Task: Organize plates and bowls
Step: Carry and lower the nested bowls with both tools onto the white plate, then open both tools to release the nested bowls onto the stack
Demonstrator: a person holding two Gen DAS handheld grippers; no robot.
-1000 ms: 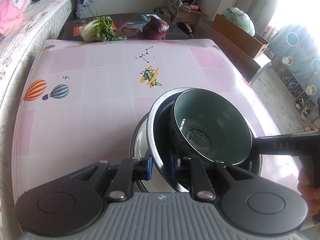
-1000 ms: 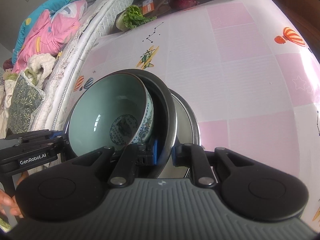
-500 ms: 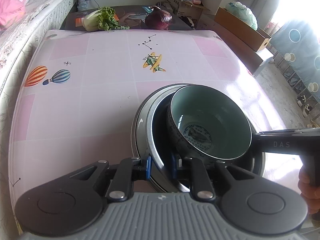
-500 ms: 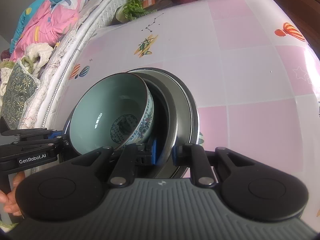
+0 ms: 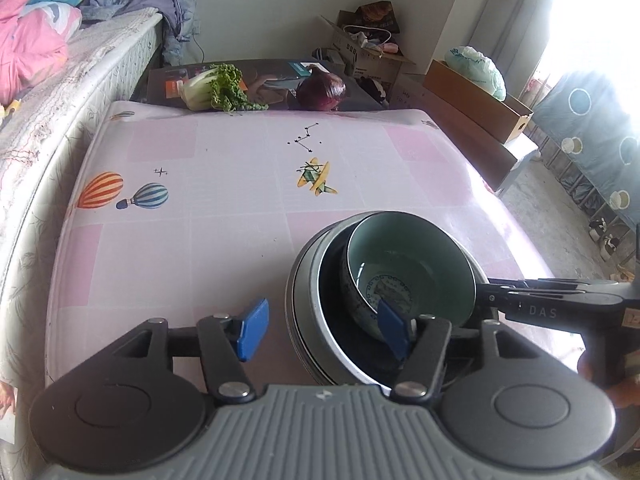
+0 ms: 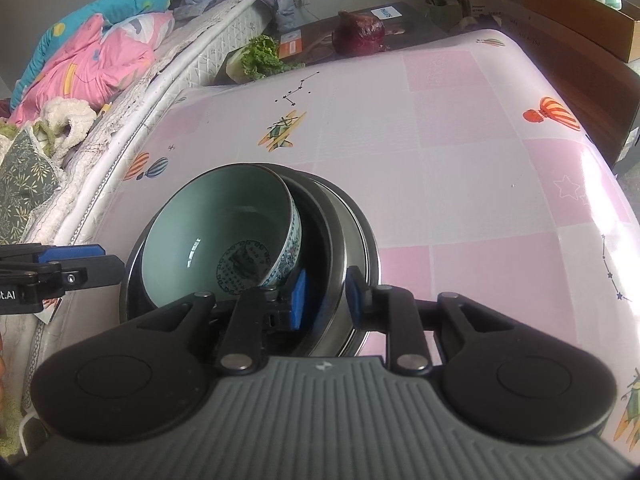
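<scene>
A pale green ceramic bowl (image 5: 412,264) (image 6: 216,224) sits tilted inside a dark metal bowl (image 5: 332,280) (image 6: 316,216). Both rest on a steel plate (image 5: 296,292) (image 6: 360,232) on the pink table (image 5: 180,240). My left gripper (image 5: 323,331) is opening wide. The stack's near rim lies between its blue pads (image 5: 252,328), and neither pad touches it. My right gripper (image 6: 327,298) straddles the opposite rim and is opening. One pad is inside the metal bowl and one outside, with a gap showing. Each gripper's fingers also show in the other view.
A leafy green cabbage (image 5: 212,90) and a purple cabbage (image 5: 322,90) lie on a dark low surface past the table's far edge. A bed (image 5: 60,92) with bedding runs along the left. Cardboard boxes (image 5: 476,96) stand at the back right.
Both grippers were shut on the metal bowl's rim. The left jaws have sprung wide and drawn back. The right jaws have parted slightly. The stack now sits flat on the table.
</scene>
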